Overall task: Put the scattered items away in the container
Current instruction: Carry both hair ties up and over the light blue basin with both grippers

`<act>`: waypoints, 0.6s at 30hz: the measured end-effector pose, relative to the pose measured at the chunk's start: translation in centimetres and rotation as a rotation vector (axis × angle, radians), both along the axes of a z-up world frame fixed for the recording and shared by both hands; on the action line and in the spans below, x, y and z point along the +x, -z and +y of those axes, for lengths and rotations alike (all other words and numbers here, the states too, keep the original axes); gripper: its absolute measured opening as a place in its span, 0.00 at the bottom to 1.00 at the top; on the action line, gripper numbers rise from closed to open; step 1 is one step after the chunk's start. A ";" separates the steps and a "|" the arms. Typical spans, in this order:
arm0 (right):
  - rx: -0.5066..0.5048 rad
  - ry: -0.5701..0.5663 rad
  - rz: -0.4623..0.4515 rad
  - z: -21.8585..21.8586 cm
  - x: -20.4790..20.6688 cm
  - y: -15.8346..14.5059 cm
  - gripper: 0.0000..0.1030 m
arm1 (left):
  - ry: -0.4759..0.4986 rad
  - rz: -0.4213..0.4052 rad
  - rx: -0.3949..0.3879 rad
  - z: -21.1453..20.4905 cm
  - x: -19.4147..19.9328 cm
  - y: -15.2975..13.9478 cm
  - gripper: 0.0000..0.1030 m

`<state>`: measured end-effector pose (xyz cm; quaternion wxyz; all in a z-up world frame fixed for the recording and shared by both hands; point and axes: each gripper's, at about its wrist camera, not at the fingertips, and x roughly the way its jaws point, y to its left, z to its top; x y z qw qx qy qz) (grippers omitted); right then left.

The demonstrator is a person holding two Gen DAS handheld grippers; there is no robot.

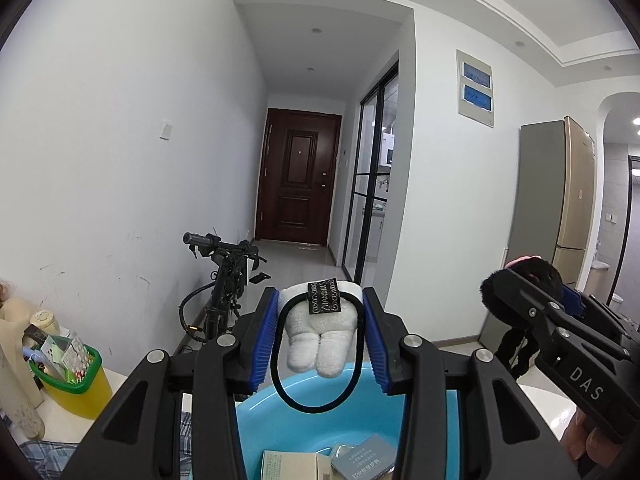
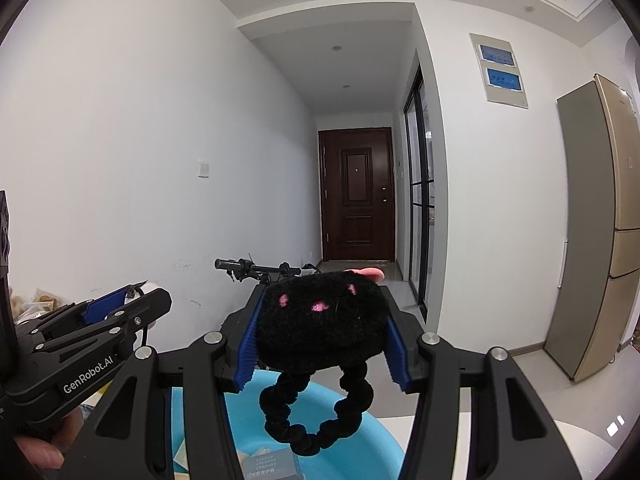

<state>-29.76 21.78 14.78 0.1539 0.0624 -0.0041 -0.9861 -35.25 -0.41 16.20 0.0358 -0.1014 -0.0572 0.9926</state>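
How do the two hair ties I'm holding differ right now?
The white plush hair tie in the left gripper has a thin smooth black band and a black tag; the black plush hair tie in the right gripper has a thick ruffled band and pink spots. Both hang clamped above the blue basin.

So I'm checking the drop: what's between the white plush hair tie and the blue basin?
Only air. In the left wrist view the hair tie hangs from the left gripper over the basin.
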 end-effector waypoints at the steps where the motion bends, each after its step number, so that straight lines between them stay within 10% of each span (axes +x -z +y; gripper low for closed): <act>1: 0.001 -0.001 0.003 0.1 0.1 -0.1 0.49 | -0.001 0.002 0.001 0.0 0.1 0.0 0.42; 18: 0.056 -0.043 -0.102 0.5 -1.4 0.3 0.50 | 0.061 -0.163 -0.056 1.4 -1.7 1.3 0.42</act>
